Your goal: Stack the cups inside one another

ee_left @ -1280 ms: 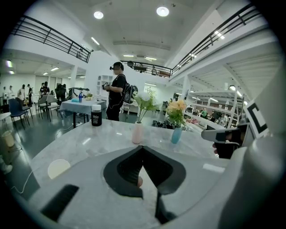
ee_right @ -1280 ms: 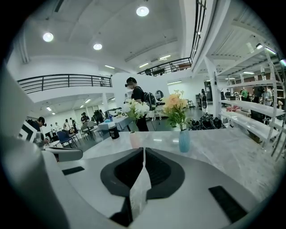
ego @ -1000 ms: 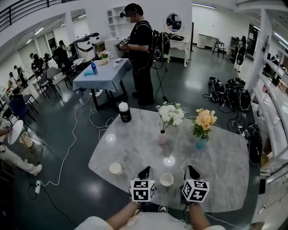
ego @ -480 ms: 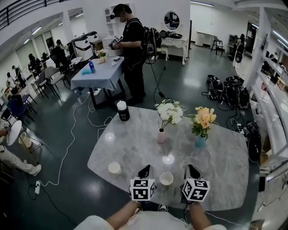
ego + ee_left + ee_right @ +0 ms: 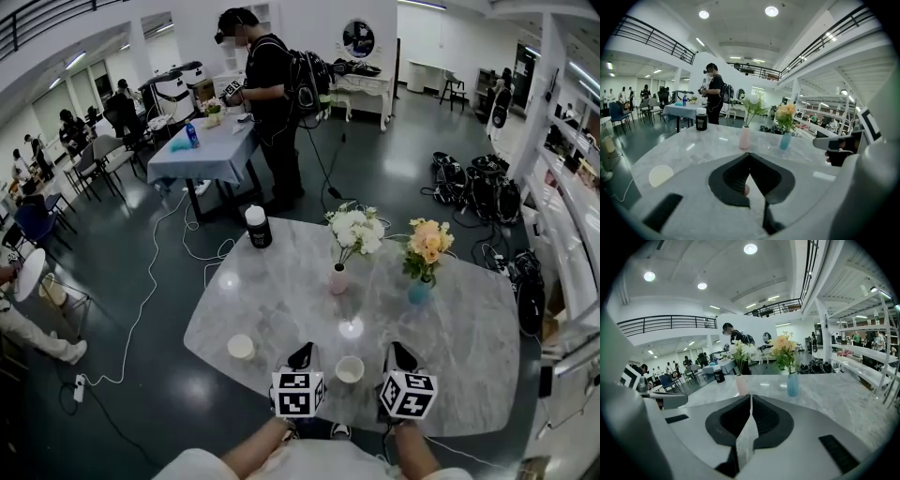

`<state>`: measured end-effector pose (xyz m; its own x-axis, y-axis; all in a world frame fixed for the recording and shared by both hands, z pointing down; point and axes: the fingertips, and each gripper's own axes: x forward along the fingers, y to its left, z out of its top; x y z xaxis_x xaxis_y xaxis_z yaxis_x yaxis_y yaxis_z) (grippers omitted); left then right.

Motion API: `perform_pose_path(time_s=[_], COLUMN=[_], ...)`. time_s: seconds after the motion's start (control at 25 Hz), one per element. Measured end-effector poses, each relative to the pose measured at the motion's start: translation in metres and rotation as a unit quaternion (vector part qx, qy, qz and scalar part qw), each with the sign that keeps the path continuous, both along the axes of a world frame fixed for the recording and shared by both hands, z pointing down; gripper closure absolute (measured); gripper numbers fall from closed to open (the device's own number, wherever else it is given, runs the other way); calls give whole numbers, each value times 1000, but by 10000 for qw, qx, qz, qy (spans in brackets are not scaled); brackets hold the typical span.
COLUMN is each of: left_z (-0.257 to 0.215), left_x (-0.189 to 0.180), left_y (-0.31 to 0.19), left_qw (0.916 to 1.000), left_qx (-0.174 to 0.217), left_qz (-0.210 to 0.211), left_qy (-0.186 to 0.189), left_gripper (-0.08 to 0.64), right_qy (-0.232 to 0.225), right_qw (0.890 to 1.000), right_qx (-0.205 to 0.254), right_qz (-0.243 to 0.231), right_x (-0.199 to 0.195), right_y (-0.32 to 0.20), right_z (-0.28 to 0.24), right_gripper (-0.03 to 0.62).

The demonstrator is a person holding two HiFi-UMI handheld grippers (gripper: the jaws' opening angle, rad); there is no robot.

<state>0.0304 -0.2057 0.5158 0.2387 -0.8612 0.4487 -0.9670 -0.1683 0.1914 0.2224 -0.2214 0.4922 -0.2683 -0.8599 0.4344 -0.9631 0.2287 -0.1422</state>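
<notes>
- The left gripper and right gripper are held low over the near edge of the grey marble table. Both have their jaws pressed together on nothing, seemingly as a ready pose.
- One small white round cup is stood between them. A second white cup is set well apart to the left, so nothing is stacked yet.

The left forearm and right forearm reach forward side by side from the lower edge of the head view. The left gripper and right gripper run parallel, a little apart, sloping gently downward, marker cubes nearest the body. The left fingers meet at their tips, and the right fingers are likewise closed together.
</notes>
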Motion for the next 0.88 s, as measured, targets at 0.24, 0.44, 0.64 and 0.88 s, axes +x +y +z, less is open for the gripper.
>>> perform_pose_path(time_s=[0.24, 0.44, 0.64, 0.88], left_z=[5, 11, 19, 29], left_x=[-15, -44, -84, -136], left_y=[6, 17, 37, 66], left_qw=[9999, 9990, 9958, 9874], left_qx=[-38, -110, -210, -336], left_qz=[-123, -436, -882, -1538], left_qy=[21, 67, 113, 131], left_gripper=[565, 565, 565, 565], right_qy=[-66, -94, -131, -128], right_qw=[9997, 9975, 9927, 9827], right_qx=[-21, -81, -206, -348], right_qz=[-253, -690, -1177, -1817], right_x=[-25, -67, -116, -175], right_y=[0, 0, 7, 17], right_z=[-2, -3, 2, 12], right_gripper=[574, 574, 574, 574])
